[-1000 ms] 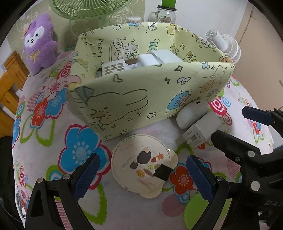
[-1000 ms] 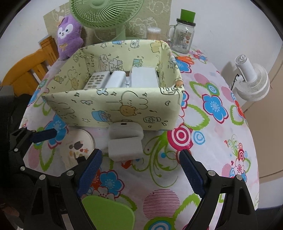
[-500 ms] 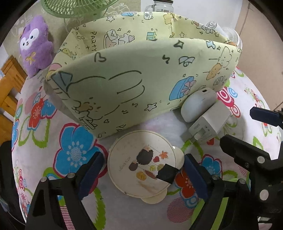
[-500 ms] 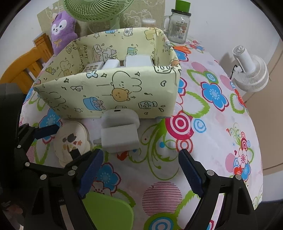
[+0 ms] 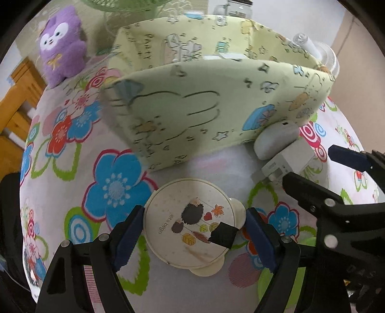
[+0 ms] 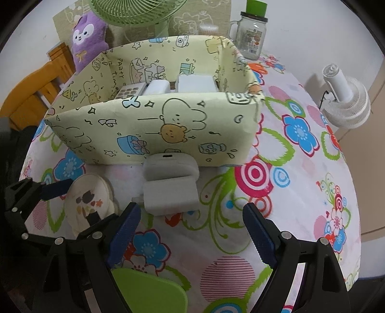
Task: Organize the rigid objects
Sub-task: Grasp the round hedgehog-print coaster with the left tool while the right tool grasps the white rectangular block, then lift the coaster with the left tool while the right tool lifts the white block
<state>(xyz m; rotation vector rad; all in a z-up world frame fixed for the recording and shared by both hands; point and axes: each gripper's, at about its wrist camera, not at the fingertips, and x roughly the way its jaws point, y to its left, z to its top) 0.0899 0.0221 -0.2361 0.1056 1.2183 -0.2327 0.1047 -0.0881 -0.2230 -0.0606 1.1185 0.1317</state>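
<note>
A round cream case (image 5: 190,224) with a hedgehog picture and a black tab lies on the flowered tablecloth, in front of the yellow-green cartoon box (image 5: 192,113). My left gripper (image 5: 195,216) points down over it. Its jaws are closing, and the blue pads (image 5: 130,231) touch the case's rim on both sides. A white charger (image 6: 170,195) and a white rounded case (image 6: 170,163) lie against the box's front wall (image 6: 156,125). My right gripper (image 6: 191,211) stands open just short of the charger, holding nothing. White devices lie inside the box.
A purple plush (image 6: 89,36), a green fan (image 6: 137,12) and a glass jar (image 6: 250,36) stand behind the box. A small white fan (image 6: 344,103) sits past the table's right edge and a wooden chair (image 6: 31,89) at the left. A green flat object (image 6: 149,291) lies beneath my right gripper.
My left gripper's jaws have narrowed from wide apart until they meet the round case's rim, and the view has come closer to it. The right gripper has barely shifted.
</note>
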